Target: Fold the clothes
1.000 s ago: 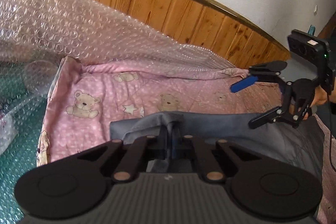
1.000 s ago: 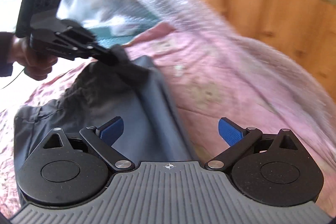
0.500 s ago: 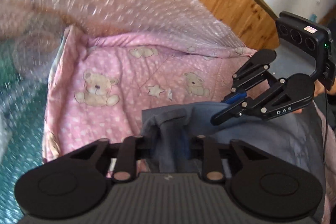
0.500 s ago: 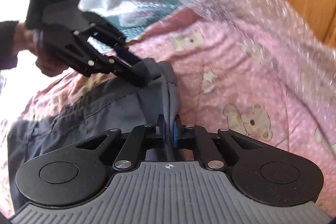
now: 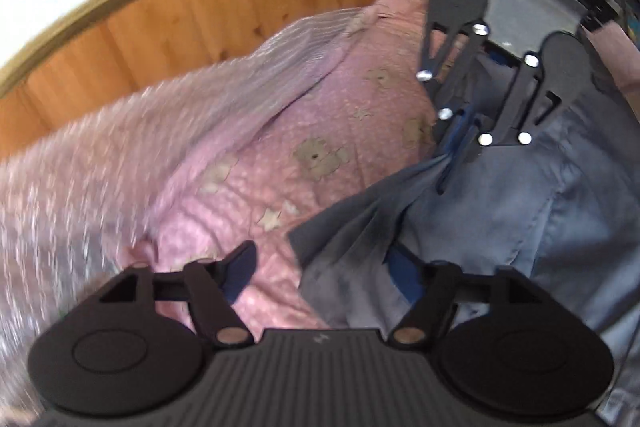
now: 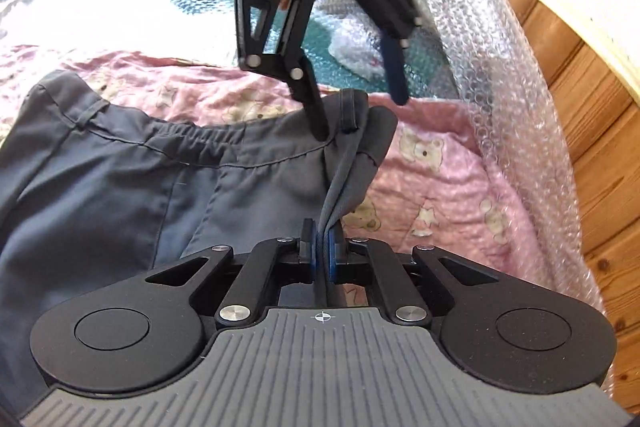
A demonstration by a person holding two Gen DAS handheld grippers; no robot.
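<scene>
Grey trousers (image 6: 120, 187) with an elastic waistband lie spread on a pink teddy-bear blanket (image 6: 440, 187). My right gripper (image 6: 322, 251) is shut on a raised fold at the waistband corner, also seen from the left wrist view as the right gripper (image 5: 456, 155) pinching the grey trousers (image 5: 520, 207). My left gripper (image 5: 322, 269) is open, its blue pads apart over the trousers' edge and the blanket (image 5: 280, 167). In the right wrist view the left gripper (image 6: 356, 103) hangs open at the same corner, one finger (image 6: 316, 115) against the waistband. A hand holds it.
Bubble wrap (image 6: 500, 67) is heaped along the wooden headboard (image 6: 600, 147) behind the blanket; it is blurred in the left wrist view as bubble wrap (image 5: 120, 167) below the headboard (image 5: 200, 19). A teal cover (image 6: 320, 39) shows under the wrap.
My left gripper has opened and let go of the trousers' corner, and its view has swung round. My right gripper shut on the fold half a second ago and still holds it.
</scene>
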